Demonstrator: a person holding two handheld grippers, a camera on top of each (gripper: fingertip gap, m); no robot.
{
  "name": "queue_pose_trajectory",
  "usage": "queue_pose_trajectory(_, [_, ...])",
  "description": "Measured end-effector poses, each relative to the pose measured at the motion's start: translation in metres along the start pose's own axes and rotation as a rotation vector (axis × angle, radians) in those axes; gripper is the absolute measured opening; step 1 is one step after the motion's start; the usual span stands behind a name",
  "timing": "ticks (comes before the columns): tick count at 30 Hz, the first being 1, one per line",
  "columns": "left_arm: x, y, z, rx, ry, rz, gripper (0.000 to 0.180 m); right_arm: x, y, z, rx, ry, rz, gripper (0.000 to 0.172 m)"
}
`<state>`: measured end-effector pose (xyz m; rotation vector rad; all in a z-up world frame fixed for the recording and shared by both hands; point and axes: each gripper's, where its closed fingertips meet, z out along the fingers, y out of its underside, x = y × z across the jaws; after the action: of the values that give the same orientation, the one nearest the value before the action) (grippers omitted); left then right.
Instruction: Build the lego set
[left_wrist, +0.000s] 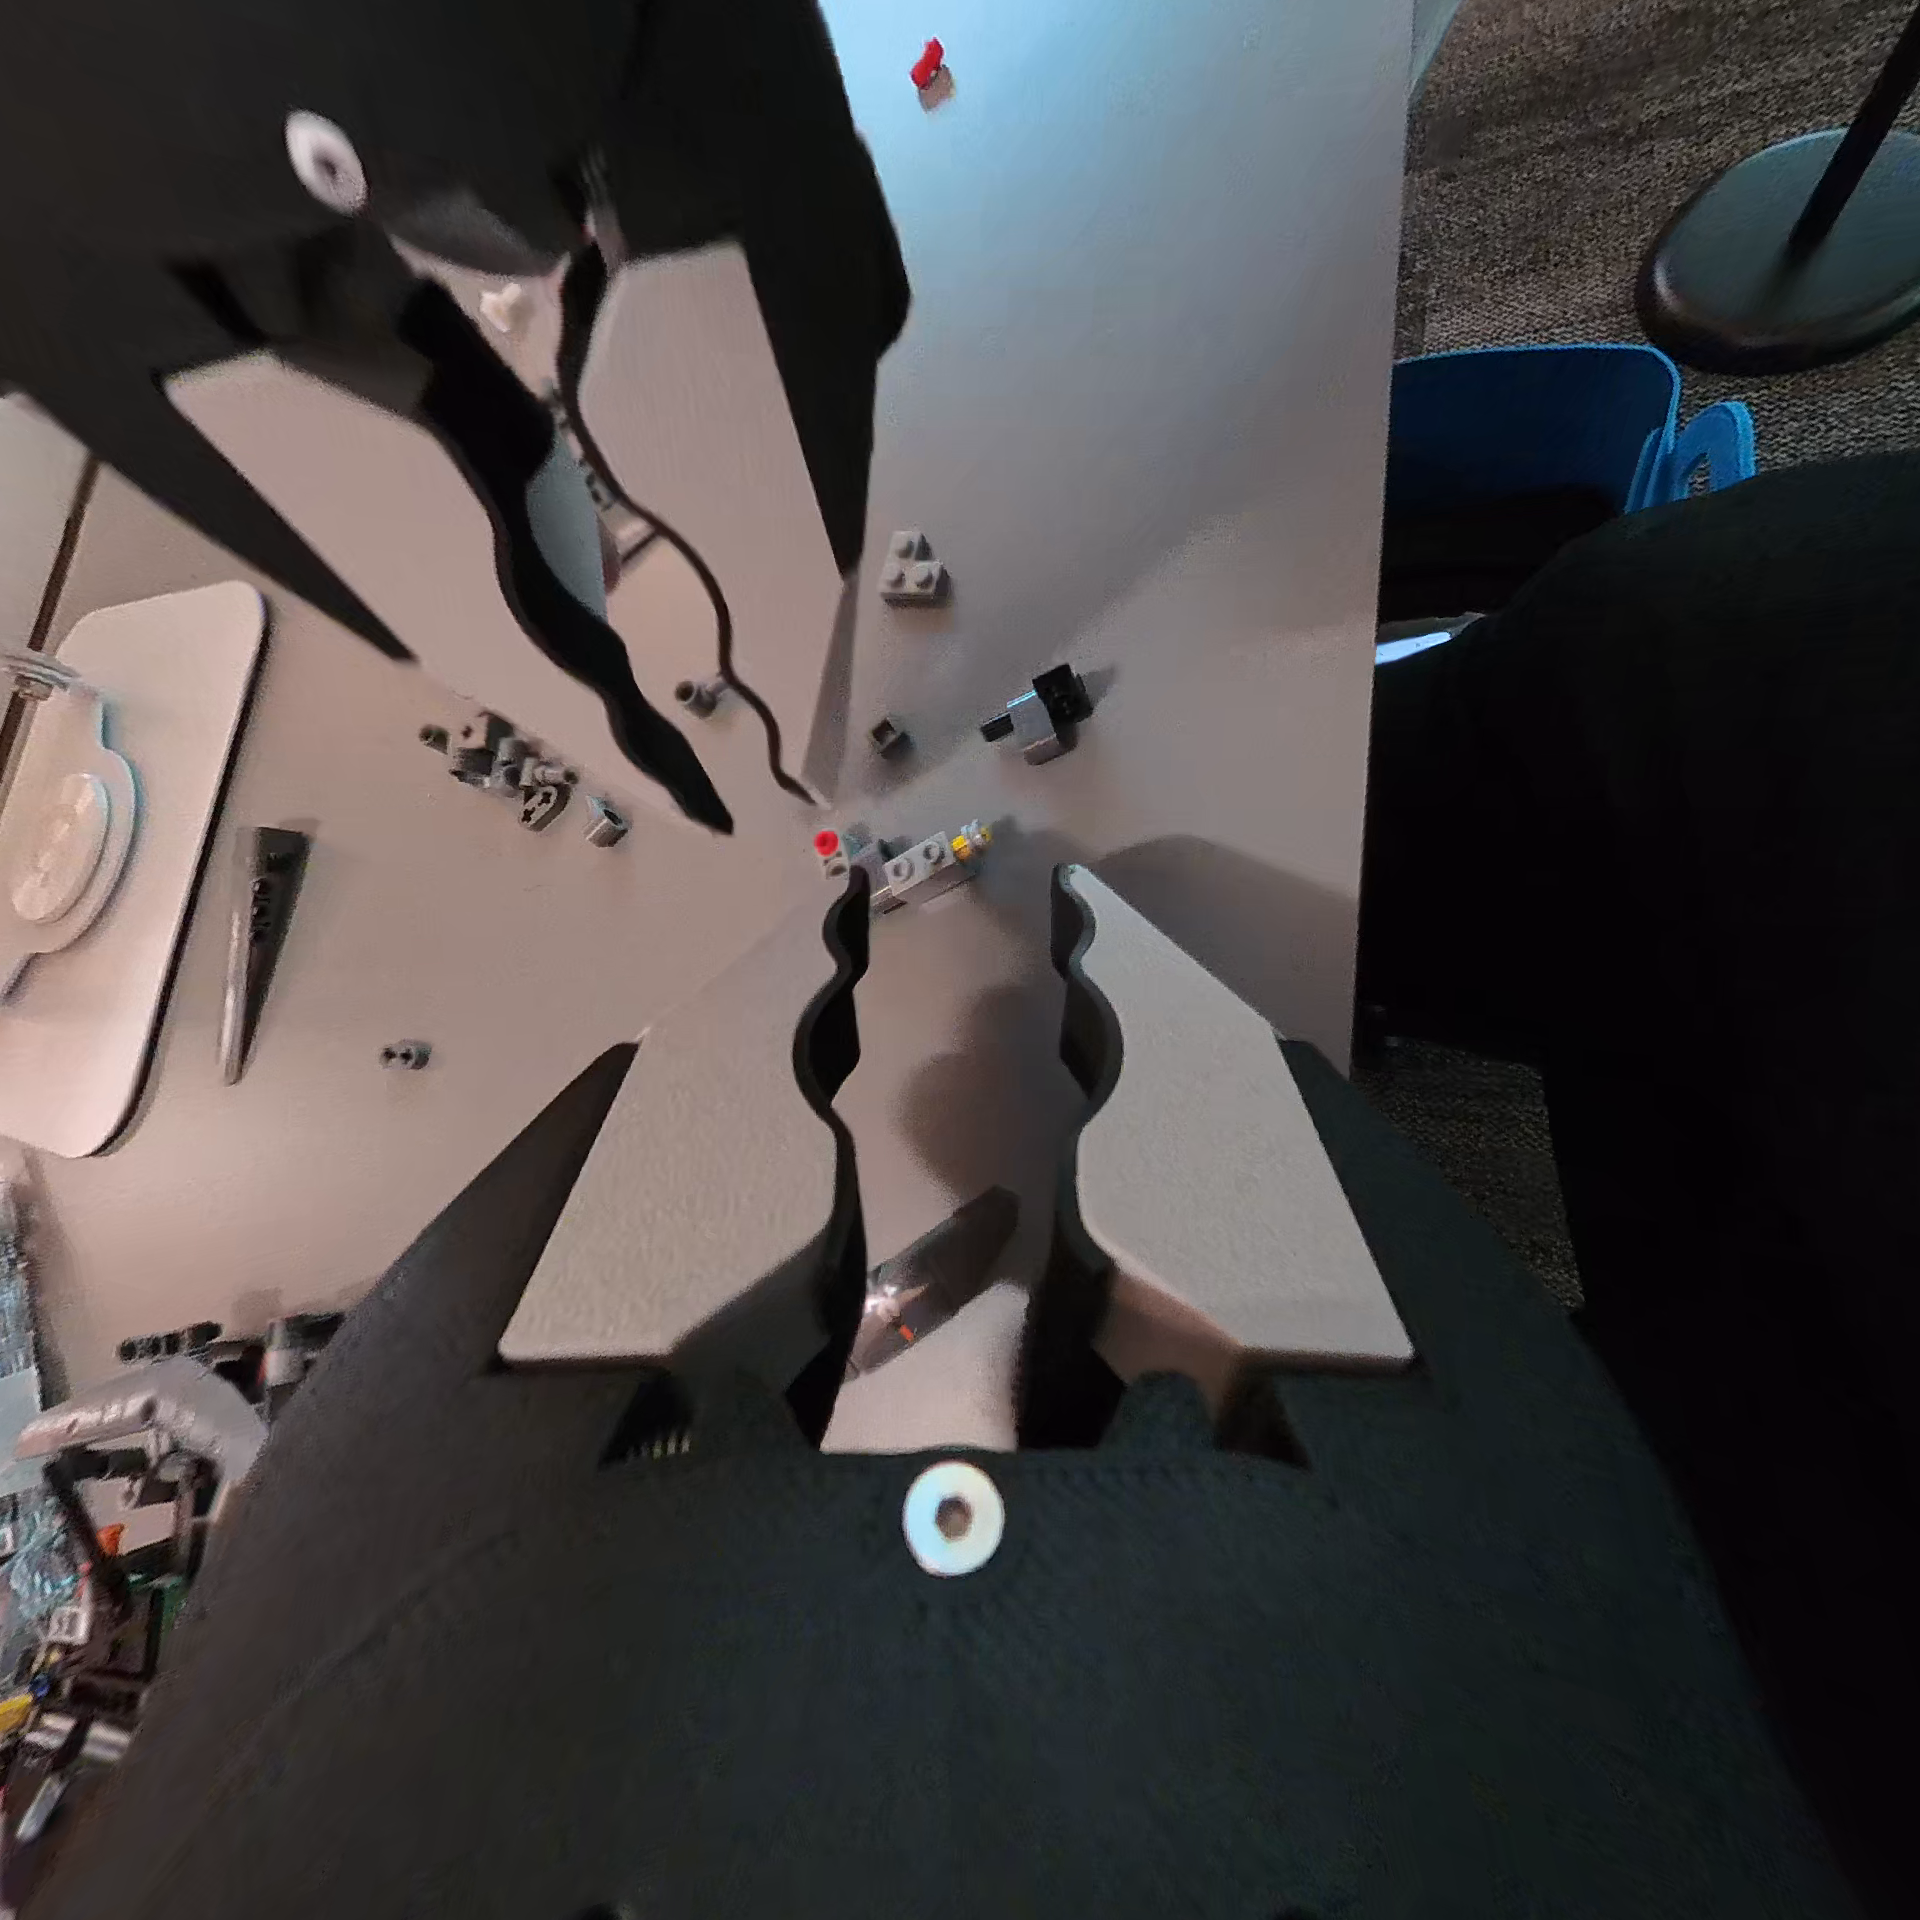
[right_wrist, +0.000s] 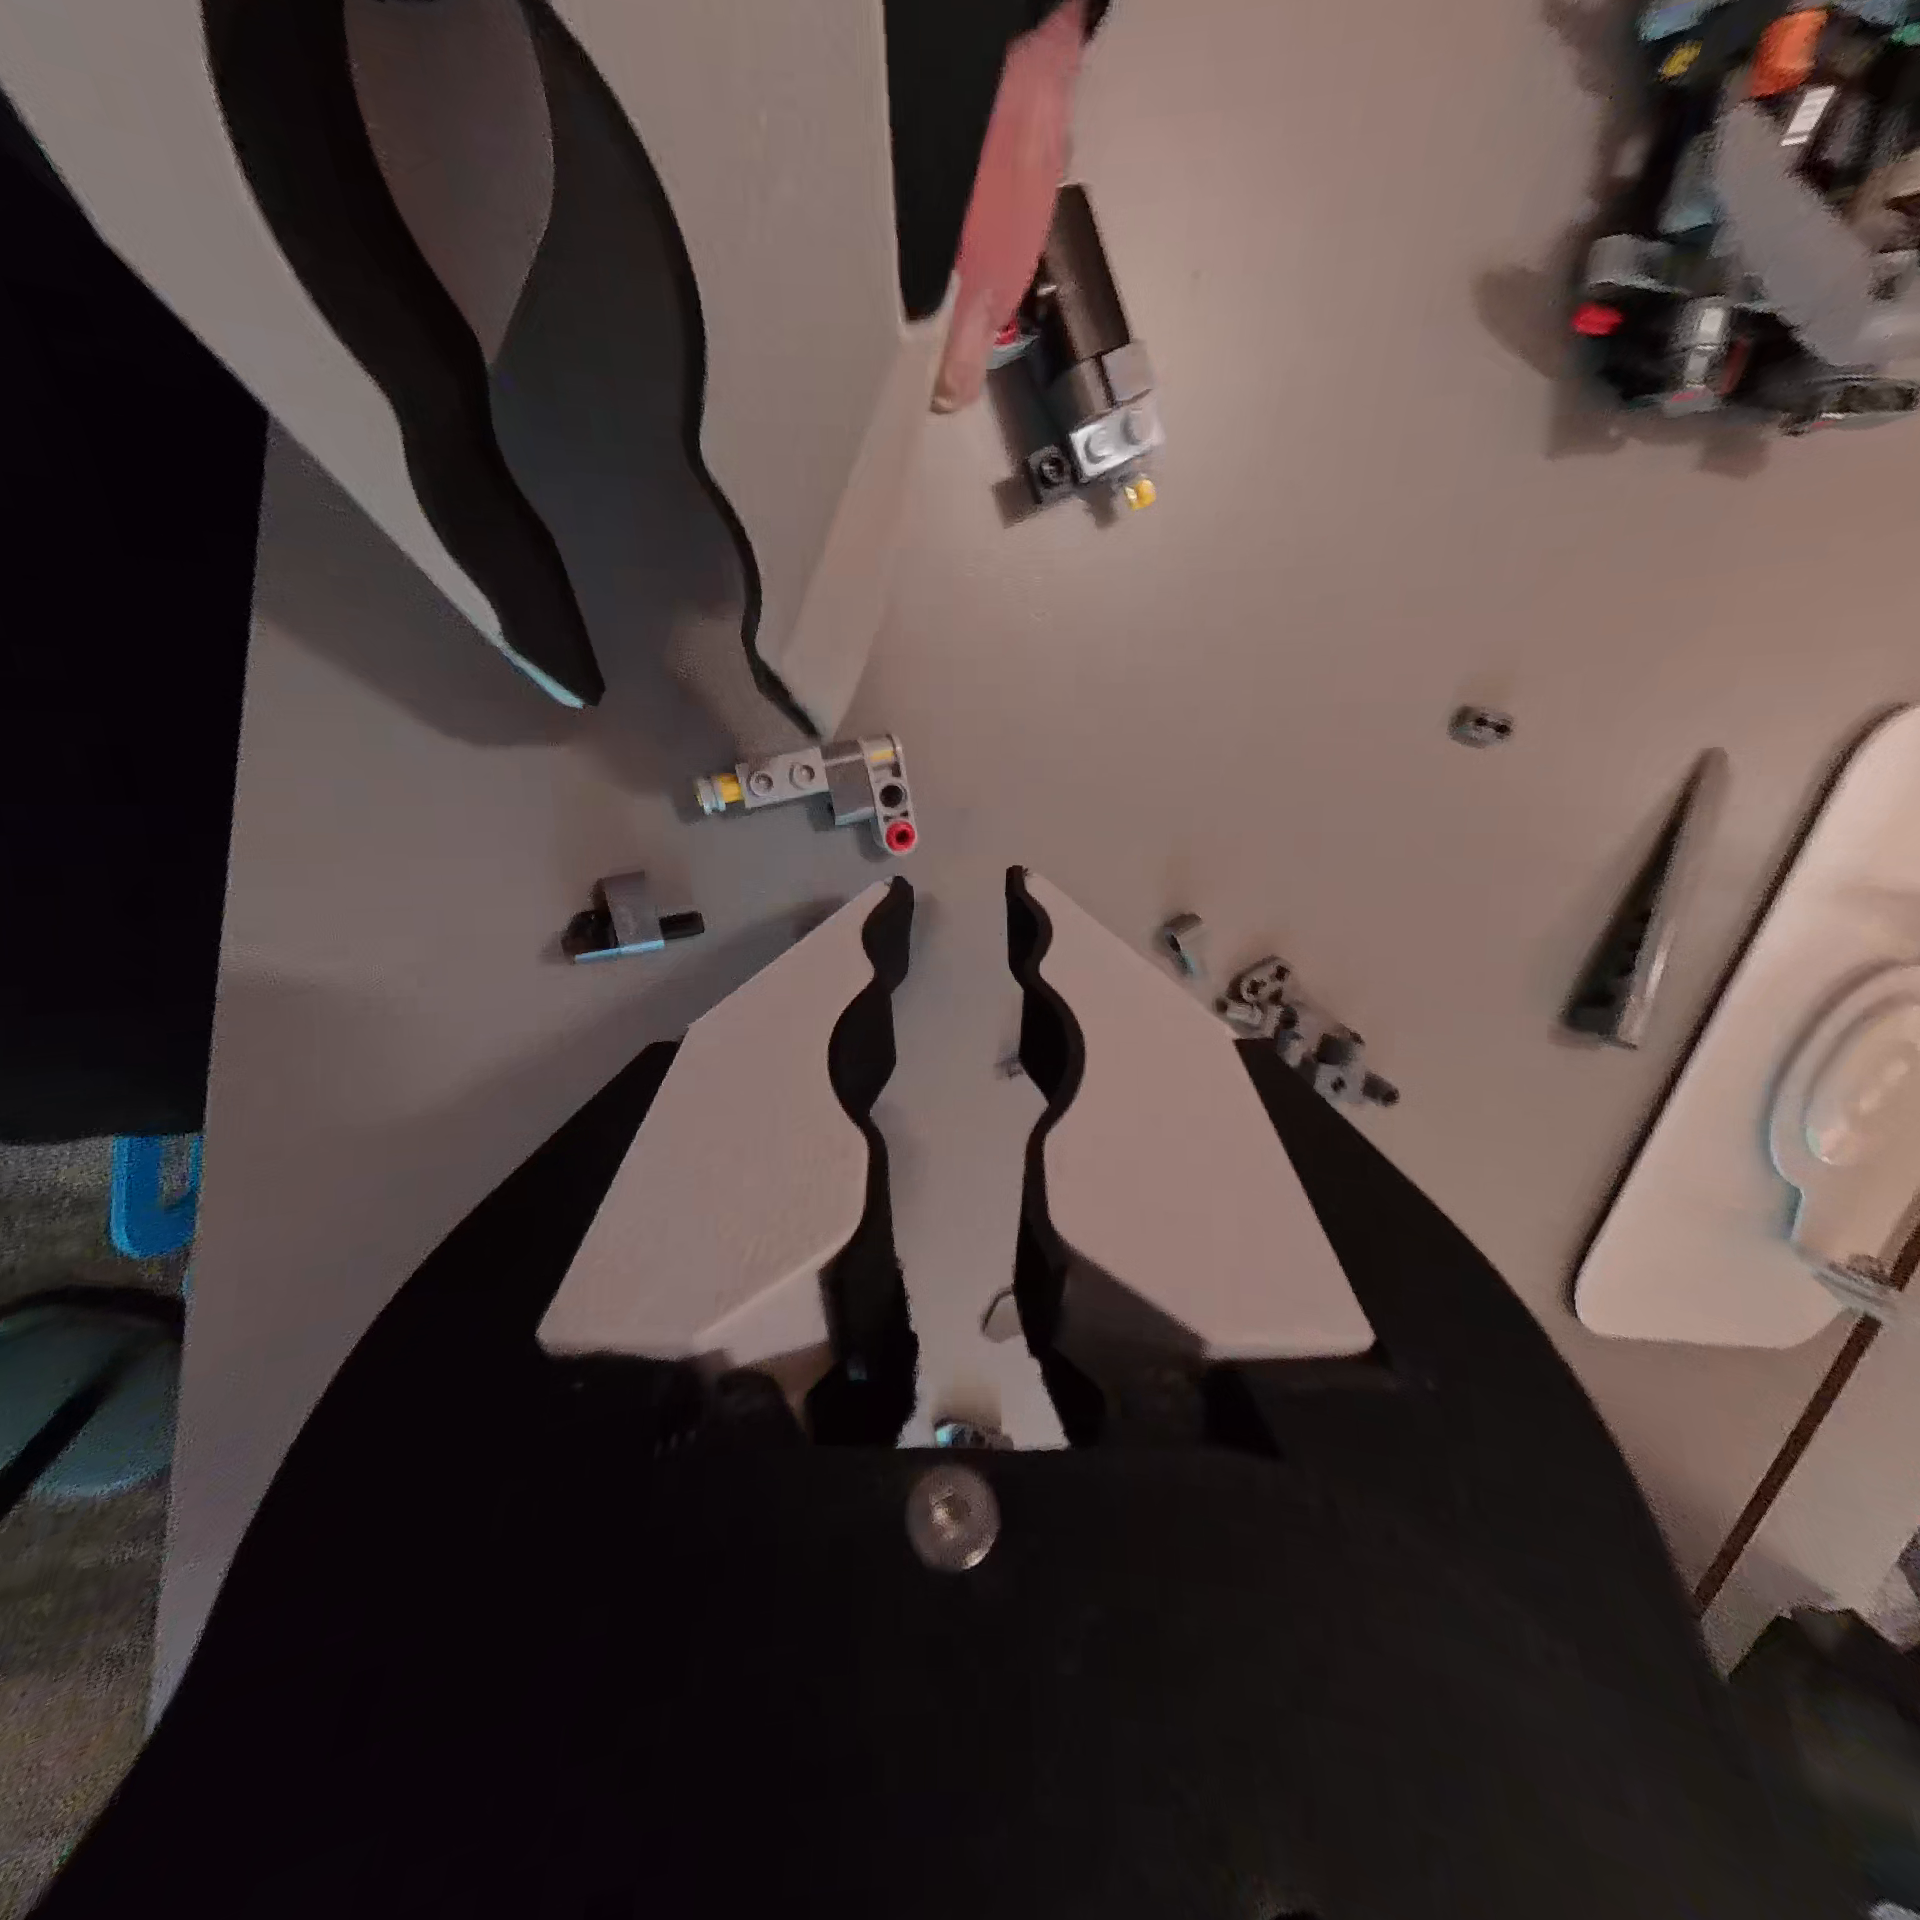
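Note:
A small grey brick assembly (left_wrist: 909, 862) with a red stud at one end and a yellow piece at the other lies on the pale table (left_wrist: 1143, 416). My left gripper (left_wrist: 961, 881) is open. Its left fingertip (left_wrist: 857, 904) is at the assembly's near edge, and the pads do not press on the assembly. In the right wrist view, the assembly (right_wrist: 810, 788) lies just beyond my right gripper (right_wrist: 956, 883), which is open and empty. The left gripper (right_wrist: 691, 709) comes in from the top left, one tip by the assembly. The right gripper also shows in the left wrist view (left_wrist: 764, 810).
A grey-and-black piece (left_wrist: 1039, 717), a grey corner plate (left_wrist: 914, 571), a cluster of grey parts (right_wrist: 1299, 1029), a dark wedge (right_wrist: 1636, 935) and a white board (right_wrist: 1745, 1143) lie around. A larger model (right_wrist: 1756, 260) stands far right. The table edge (left_wrist: 1366, 727) is close. The grippers' ends are close to 5 centimetres from one another.

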<state>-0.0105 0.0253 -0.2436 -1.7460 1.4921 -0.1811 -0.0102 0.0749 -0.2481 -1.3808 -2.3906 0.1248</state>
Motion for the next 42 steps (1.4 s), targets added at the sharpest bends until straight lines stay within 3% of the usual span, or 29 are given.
queue_pose_trajectory(6, [0.004,-0.002,-0.010,0.008,-0.008,-0.012,0.033,-0.038,0.000,-0.033,0.191,-0.049,0.048,0.012])
queue_pose_trajectory(12, [0.014,-0.005,-0.010,0.001,-0.025,-0.012,0.032,-0.063,0.004,-0.016,0.177,0.000,0.047,0.012])
queue_pose_trajectory(28, [0.013,-0.004,-0.007,0.006,-0.078,-0.038,0.031,-0.064,-0.002,-0.015,0.290,0.007,0.117,0.005])
queue_pose_trajectory(34, [-0.003,-0.012,-0.013,0.061,-0.157,-0.082,0.031,-0.052,-0.017,-0.039,0.578,-0.029,0.261,0.005])
queue_pose_trajectory(39, [-0.016,-0.035,-0.025,0.215,-0.257,-0.114,0.032,-0.046,-0.028,-0.066,0.845,-0.110,0.405,0.005])
queue_pose_trajectory(42, [-0.020,-0.047,-0.032,0.265,-0.337,-0.025,0.029,-0.043,-0.031,-0.077,0.955,-0.169,0.470,0.005])
